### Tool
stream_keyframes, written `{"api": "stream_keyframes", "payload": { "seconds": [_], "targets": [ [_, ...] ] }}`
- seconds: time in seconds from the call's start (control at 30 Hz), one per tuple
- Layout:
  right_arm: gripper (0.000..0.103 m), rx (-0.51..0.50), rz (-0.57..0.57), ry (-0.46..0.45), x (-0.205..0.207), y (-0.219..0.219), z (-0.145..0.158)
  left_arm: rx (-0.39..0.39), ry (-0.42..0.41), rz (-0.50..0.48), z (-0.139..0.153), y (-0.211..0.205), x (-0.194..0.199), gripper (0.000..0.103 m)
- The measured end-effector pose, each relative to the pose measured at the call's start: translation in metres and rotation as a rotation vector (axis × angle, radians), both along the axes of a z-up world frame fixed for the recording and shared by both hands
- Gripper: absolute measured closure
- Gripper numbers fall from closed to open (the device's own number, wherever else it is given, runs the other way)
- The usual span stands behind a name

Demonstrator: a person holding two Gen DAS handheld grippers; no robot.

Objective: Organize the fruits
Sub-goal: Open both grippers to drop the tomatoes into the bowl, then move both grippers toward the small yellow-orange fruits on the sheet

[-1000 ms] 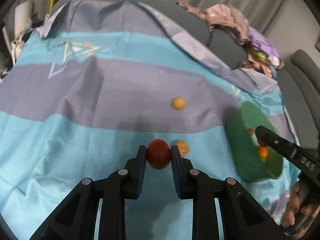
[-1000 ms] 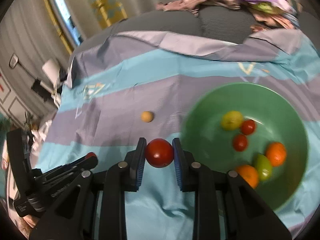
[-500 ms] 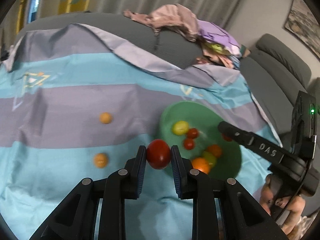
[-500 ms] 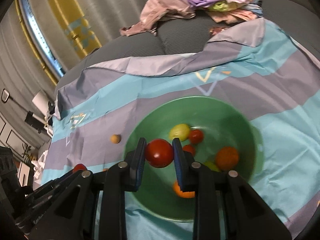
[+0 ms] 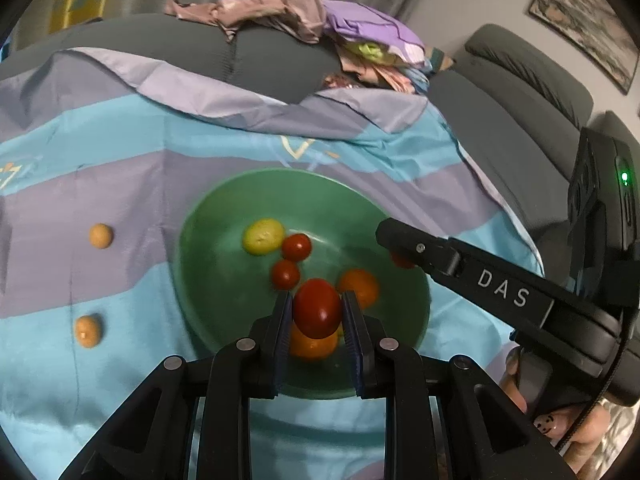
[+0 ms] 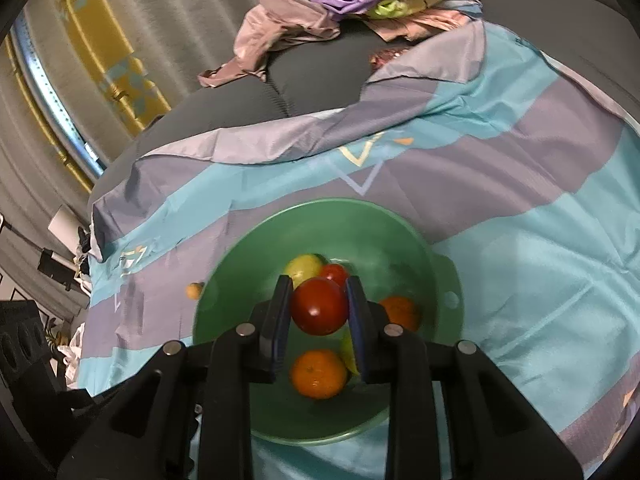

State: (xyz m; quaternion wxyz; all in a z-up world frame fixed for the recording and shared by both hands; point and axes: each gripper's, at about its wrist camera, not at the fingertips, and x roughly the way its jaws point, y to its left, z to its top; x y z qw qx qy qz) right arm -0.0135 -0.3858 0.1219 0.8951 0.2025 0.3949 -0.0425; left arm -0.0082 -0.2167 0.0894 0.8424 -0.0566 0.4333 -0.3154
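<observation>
Fruits: loose small fruits lay partly in a round green plastic bowl and partly on a blue-and-purple striped satin cloth; one round red tomato was clamped in each gripper.
Left gripper: clenched on a glossy oval red tomato, both blue-padded fingers pressed against its sides, held over the near part of the bowl.
Right gripper: clenched on a round dark-red tomato, the pads touching it left and right, held above the bowl's middle.
Bowl contents, left view: one yellow-green lemon-like fruit, two small red cherry tomatoes just beside it, and two orange tangerines, the nearer one partly hidden behind the held tomato.
Fruits on the cloth: two small tan-orange round fruits lay well apart from each other, left of the bowl.
Left view only: the right gripper's black finger marked "DAS" reached over the bowl's right rim, a sliver of red showing at its tip; a hand with painted nails held its body.
Right view only: a flat tab handle with a hole on the bowl's right rim; only one tan fruit showed, at the bowl's left edge.
Background: a heap of pink and purple crumpled clothes lay on a grey sofa.
</observation>
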Motion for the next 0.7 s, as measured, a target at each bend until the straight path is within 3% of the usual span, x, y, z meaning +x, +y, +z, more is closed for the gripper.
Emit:
{"api": "stream_keyframes", "payload": {
  "seconds": [0.13, 0.2, 0.23, 0.37, 0.57, 0.7],
  "targets": [
    [0.071, 0.001, -0.01, -0.001, -0.001, -0.003, 0.0, -0.004, -0.018, -0.004, 0.002, -0.004, -0.004, 0.078],
    [0.048, -0.003, -0.021, 0.005, -0.002, -0.003, 0.001, 0.003, -0.014, 0.0, 0.002, -0.003, -0.004, 0.078],
    [0.043, -0.011, -0.026, 0.007, -0.002, -0.002, 0.001, 0.009, -0.013, 0.003, 0.002, -0.002, -0.004, 0.078],
    [0.043, -0.025, -0.023, -0.009, -0.003, 0.002, 0.006, 0.037, -0.014, 0.046, 0.003, 0.017, -0.002, 0.061],
    [0.043, -0.026, -0.011, -0.01, 0.0, 0.01, 0.008, 0.031, 0.036, 0.174, 0.0, 0.08, 0.009, 0.058],
    [0.043, -0.009, 0.07, -0.023, 0.007, 0.037, 0.015, 0.028, 0.098, 0.255, -0.011, 0.127, 0.018, 0.057]
  ]
}}
